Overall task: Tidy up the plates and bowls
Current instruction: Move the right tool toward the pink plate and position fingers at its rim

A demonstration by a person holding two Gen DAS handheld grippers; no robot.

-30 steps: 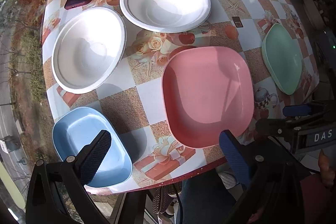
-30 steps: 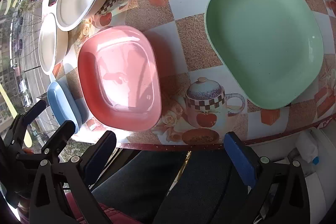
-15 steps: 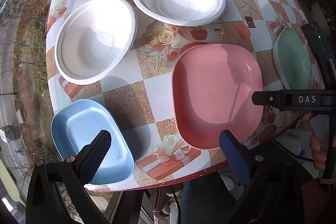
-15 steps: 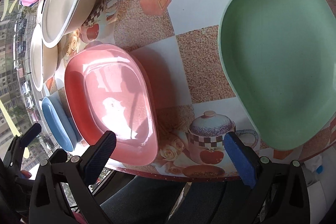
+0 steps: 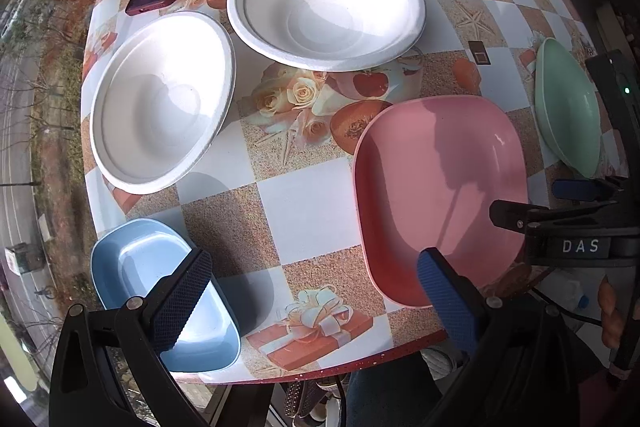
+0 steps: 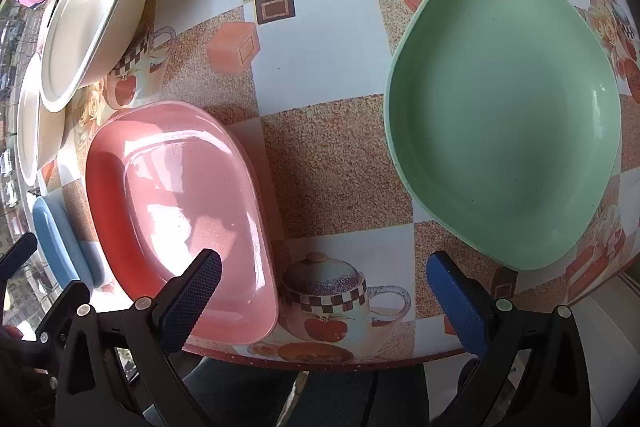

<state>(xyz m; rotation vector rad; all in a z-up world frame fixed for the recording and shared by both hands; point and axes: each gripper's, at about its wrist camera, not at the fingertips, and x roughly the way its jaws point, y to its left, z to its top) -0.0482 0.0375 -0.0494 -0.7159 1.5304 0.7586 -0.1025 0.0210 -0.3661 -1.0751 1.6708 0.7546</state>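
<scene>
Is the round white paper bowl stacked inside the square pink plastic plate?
No, the round white paper bowl sits on the tablecloth apart from the empty square pink plastic plate.

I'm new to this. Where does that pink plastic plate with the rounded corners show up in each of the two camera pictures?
Left wrist view: the pink rounded plastic plate lies lower right, by the table's near edge.
Right wrist view: the same plate lies lower left, partly behind the gripper's left finger.
Shared landmark: the green plastic plate, at the far right in the left view and large at the right in the right view.
</scene>
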